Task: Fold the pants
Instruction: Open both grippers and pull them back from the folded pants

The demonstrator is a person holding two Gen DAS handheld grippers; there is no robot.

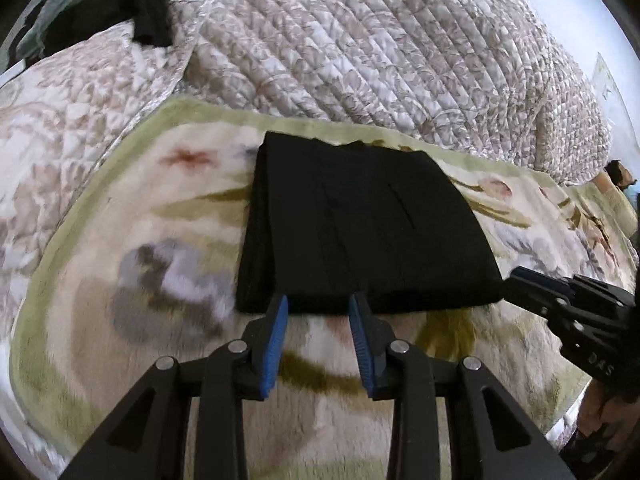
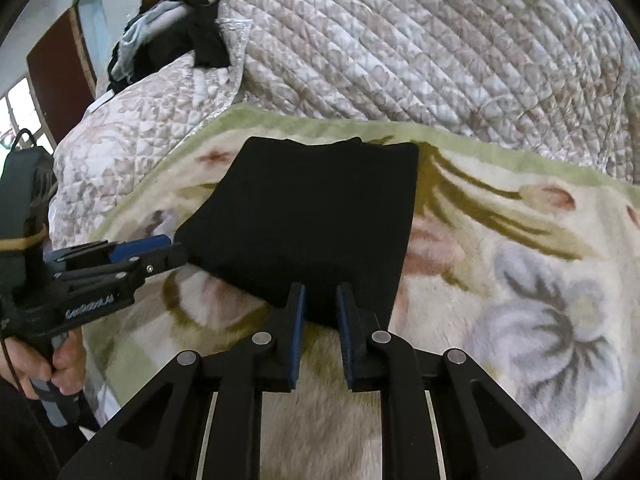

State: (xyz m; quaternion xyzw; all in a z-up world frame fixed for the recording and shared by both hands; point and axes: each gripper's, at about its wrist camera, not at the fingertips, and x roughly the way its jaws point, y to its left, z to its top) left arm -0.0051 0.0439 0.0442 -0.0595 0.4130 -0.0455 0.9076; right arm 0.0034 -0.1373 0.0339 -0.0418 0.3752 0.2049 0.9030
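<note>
The black pants (image 1: 360, 224) lie folded into a compact rectangle on a floral fleece blanket (image 1: 140, 264); they also show in the right wrist view (image 2: 308, 220). My left gripper (image 1: 319, 304) is open and empty, its blue-padded fingertips just at the pants' near edge. My right gripper (image 2: 321, 294) is open and empty, its tips at the near edge of the pants further right. Each gripper shows in the other's view: the right one beside the pants' right corner (image 1: 520, 276), the left one beside their left corner (image 2: 168, 250).
A quilted floral bedspread (image 1: 360, 40) rises behind the blanket. Dark and pale clothes (image 2: 176, 40) are piled at the far left on it. A person lies at the far right (image 1: 618, 176). A brown door (image 2: 60, 76) stands at the left.
</note>
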